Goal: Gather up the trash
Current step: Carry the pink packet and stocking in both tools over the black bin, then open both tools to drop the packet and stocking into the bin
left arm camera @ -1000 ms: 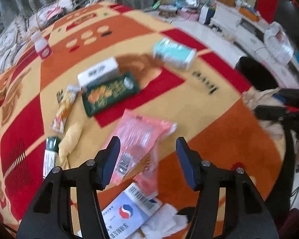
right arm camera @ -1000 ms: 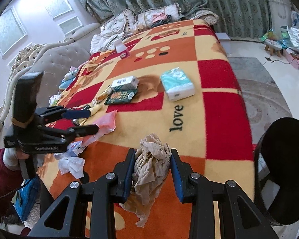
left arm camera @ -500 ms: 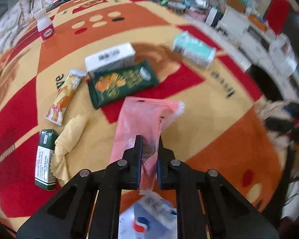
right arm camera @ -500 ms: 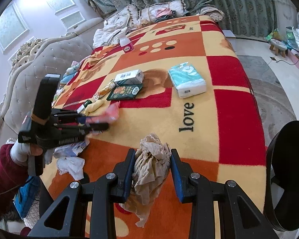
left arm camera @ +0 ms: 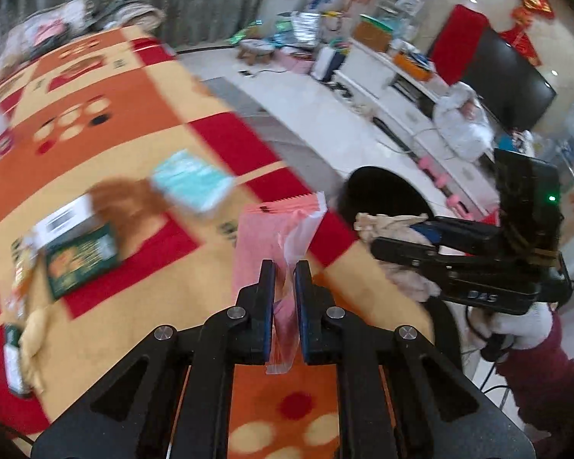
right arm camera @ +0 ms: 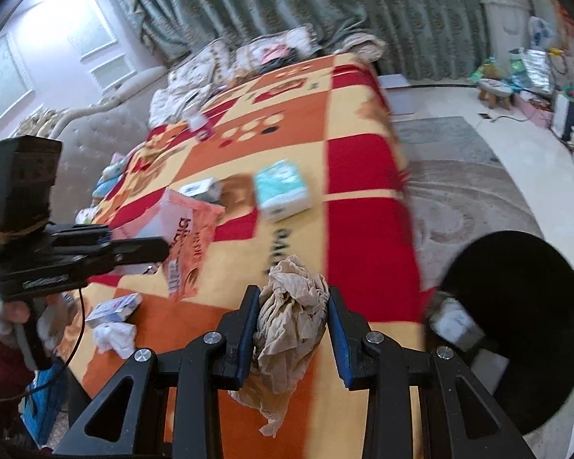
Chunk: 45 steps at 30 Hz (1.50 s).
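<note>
The pink wrapper (left arm camera: 275, 237) is hanging limp from a thin edge pinch, so I judge it could be slipping free over the bed (left arm camera: 141, 298) short of the black bin (right arm camera: 524, 298) (already holding some scraps). The left gripper (left arm camera: 285, 283) is pinching it nearly closed; the right gripper (right arm camera: 291, 306) is clamping the crumpled tissue (right arm camera: 291, 306) more widely, beside the bin.

The left gripper (left arm camera: 285, 290) is clamped on a pink plastic wrapper (left arm camera: 264, 229), held up above the patchwork blanket (left arm camera: 141, 298). To the right, the right gripper (left arm camera: 405, 244) grips a crumpled beige paper (left arm camera: 386, 223) near a black bin (left arm camera: 379, 195). On the blanket lie a teal tissue pack (left arm camera: 189, 183), a white box (left arm camera: 63, 222) and a green packet (left arm camera: 82, 262), all blurred.
</note>
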### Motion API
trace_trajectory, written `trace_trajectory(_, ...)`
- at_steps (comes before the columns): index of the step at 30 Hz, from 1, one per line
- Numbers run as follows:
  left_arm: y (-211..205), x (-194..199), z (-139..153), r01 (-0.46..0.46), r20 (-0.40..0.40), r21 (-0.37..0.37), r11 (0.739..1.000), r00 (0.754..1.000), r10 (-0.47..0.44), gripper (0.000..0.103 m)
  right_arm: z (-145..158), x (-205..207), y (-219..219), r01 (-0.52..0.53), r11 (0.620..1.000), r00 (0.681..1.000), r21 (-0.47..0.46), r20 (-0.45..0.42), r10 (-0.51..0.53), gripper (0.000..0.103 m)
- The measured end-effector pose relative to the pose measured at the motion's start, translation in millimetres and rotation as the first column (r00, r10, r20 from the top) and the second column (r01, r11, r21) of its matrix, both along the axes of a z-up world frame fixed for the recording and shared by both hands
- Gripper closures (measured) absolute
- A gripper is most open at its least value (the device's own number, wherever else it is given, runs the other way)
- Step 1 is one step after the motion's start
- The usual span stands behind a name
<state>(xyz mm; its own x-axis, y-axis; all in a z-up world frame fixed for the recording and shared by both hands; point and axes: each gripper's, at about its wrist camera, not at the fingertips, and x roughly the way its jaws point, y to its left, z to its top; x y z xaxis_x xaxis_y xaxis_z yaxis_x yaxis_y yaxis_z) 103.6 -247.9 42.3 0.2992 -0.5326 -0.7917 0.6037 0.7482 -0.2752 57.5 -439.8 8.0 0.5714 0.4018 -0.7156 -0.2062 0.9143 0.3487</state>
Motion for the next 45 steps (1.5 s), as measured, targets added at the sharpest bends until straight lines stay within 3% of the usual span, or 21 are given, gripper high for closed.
trace_trajectory(6,-66,-1,6,0.079,-0.007,-0.041,0.996,0.997,-0.079,0.095,3,-8,-57,0.117,0.993,0.993,-0.017,0.001,-0.117,0.071)
trace_trajectory(13,-124,0,3,0.126,0.002,-0.032,0.992,0.992,-0.126,0.095,-3,-9,-108,0.214,0.975,0.977,-0.053,-0.011,-0.215,0.071)
trace_trajectory(23,-162,7,-10,0.135,-0.010,-0.040,0.990,0.991,-0.135,0.094,-24,-3,-144,0.296,0.952,0.953,-0.071,-0.041,-0.299,0.070)
trace_trajectory(25,-164,10,-12,0.134,-0.019,-0.061,0.989,0.991,-0.135,0.092,-25,-2,-147,0.307,0.949,0.949,-0.072,-0.047,-0.311,0.059)
trace_trajectory(27,-163,14,-16,0.144,-0.047,-0.113,0.983,0.988,-0.150,0.075,-26,-1,-150,0.316,0.947,0.946,-0.063,-0.055,-0.319,0.059)
trace_trajectory(28,-163,15,-17,0.145,-0.065,-0.139,0.980,0.986,-0.155,0.051,-25,-2,-152,0.322,0.944,0.944,-0.065,-0.053,-0.326,0.057)
trace_trajectory(29,-161,16,-18,0.141,-0.076,-0.158,0.977,0.985,-0.154,0.039,-24,-3,-153,0.328,0.942,0.942,-0.069,-0.047,-0.331,0.056)
trace_trajectory(31,-159,17,-16,0.132,-0.081,-0.180,0.975,0.986,-0.148,0.039,-21,-6,-154,0.338,0.938,0.939,-0.069,-0.033,-0.341,0.043)
trace_trajectory(33,-157,15,-15,0.125,-0.069,-0.158,0.979,0.988,-0.137,0.039,-19,-9,-154,0.342,0.938,0.939,-0.060,-0.021,-0.344,0.037)
trace_trajectory(36,-153,13,-13,0.109,-0.059,-0.125,0.986,0.991,-0.117,0.039,-18,-11,-151,0.342,0.938,0.939,-0.055,-0.020,-0.343,0.036)
trace_trajectory(41,-125,5,-6,-0.022,0.066,0.004,1.000,0.998,0.022,0.039,-17,-12,-139,0.324,0.945,0.945,-0.051,-0.021,-0.326,0.036)
trace_trajectory(45,-96,3,-3,-0.106,0.112,0.034,0.994,0.989,0.101,0.039,-14,-14,-121,0.291,0.955,0.956,-0.063,-0.009,-0.292,0.036)
